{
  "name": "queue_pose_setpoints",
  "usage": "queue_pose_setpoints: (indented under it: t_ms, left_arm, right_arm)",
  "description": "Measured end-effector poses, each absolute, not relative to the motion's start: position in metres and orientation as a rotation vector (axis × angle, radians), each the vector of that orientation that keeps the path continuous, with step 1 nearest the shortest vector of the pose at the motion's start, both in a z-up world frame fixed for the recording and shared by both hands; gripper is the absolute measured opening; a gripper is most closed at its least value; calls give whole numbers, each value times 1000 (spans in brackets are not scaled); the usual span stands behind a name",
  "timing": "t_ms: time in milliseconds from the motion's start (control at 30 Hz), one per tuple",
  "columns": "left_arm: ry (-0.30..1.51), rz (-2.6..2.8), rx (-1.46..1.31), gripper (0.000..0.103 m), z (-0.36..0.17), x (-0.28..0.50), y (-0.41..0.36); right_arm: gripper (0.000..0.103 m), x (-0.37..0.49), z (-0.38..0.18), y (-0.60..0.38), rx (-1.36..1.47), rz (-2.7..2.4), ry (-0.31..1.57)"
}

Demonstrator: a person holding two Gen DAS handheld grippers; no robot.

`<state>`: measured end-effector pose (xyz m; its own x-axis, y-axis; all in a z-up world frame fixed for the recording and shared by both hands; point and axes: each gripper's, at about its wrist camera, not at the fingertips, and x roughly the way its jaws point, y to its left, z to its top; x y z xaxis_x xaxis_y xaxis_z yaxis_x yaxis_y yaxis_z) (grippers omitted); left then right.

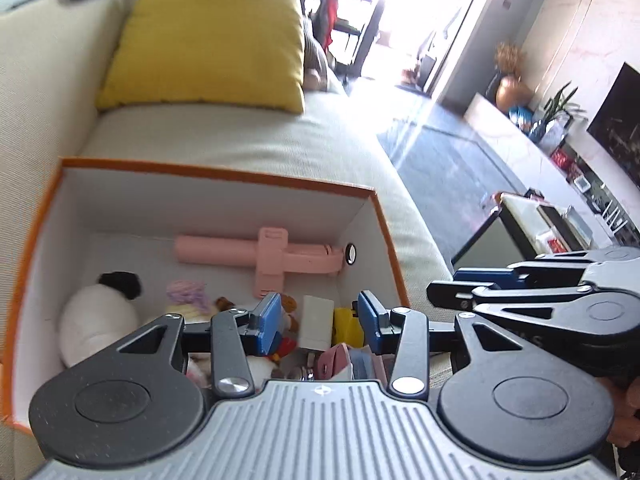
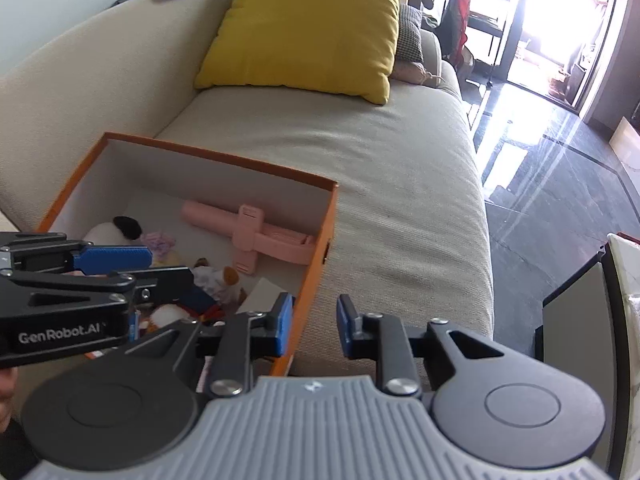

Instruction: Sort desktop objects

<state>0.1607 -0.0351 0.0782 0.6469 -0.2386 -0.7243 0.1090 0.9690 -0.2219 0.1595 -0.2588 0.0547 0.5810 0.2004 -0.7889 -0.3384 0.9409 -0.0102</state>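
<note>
Both grippers are hanging over the orange box [image 1: 386, 224] on the beige sofa [image 2: 380, 152], and neither one has anything in it. The left gripper [image 1: 318, 322] has its blue pads spread wide, with nothing between them — it sits right above the clutter at the near end of the box. The right gripper [image 2: 314, 324] is parted too, fingers apart and empty, straddling the box's near right corner, so one pad is over the inside and the other over the sofa cushion.

Inside the box, the pink selfie stick [image 1: 262, 258] lies along the far wall, a white plush with a black tuft [image 1: 96, 320] leans in the left corner, and there's a purple yarn bit [image 1: 188, 294] beside it. A white block [image 1: 317, 322] and something yellow [image 1: 348, 326] sit between the left gripper's pads in its own view, lower down in the box. The rest of the pile — small toys, something pinkish — is mostly hidden behind the gripper bodies, so I can't tell what's what there. A yellow pillow [image 2: 304, 28] sits further back on the sofa.
</note>
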Motion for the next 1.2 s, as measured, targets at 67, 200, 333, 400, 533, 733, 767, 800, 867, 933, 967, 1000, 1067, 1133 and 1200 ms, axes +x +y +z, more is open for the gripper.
queue_pose_setpoints:
  t_ms: [67,200,333,400,533,733,767,800,867,933,967,1000,1067,1133,1200]
  left_arm:
    - [791,-185,-158,49,89,138,-34]
    - [669,-124,-130,53,108,90,-25]
    - [577,-45,-91,65,115,50,-16]
    - [539,1,-65,71,116,35,-16]
    - [468,55,-43,84,117,13,-16]
    - [448,106,-44,89,105,-3,-23]
    - [458,110,-48,89,102,-3,-24]
    - [465,113,-54,89,98,-6,-23]
    - [479,118,-56,89,92,-10,-22]
    - [498,126,-54,89,85,-12,-22]
    - [510,129,-53,89,83,-12,-22]
    - [519,130,-53,89,80,-12,-23]
    - [533,134,-53,89,76,-12,-23]
    - [541,137,-51,89,72,-12,-25]
    - [550,140,-51,89,70,-12,-26]
  right_arm:
    - [32,143,59,-255,-165,339,871]
    - [33,110,61,-249,-140,378,826]
    - [40,78,59,-246,-91,408,781]
    - [42,65,57,-243,-73,417,765]
    - [50,44,54,-240,-39,426,745]
    - [54,26,42,-239,-24,387,743]
    - [54,25,40,-240,-12,383,749]
    - [54,23,37,-241,-4,377,753]
    - [54,21,34,-243,1,370,757]
    - [55,20,31,-243,-1,371,756]
    - [55,19,30,-242,-1,371,757]
    - [56,18,29,-242,0,372,761]
    - [56,17,27,-241,2,378,766]
    - [57,16,25,-241,0,380,771]
    - [57,16,23,-241,-1,382,775]
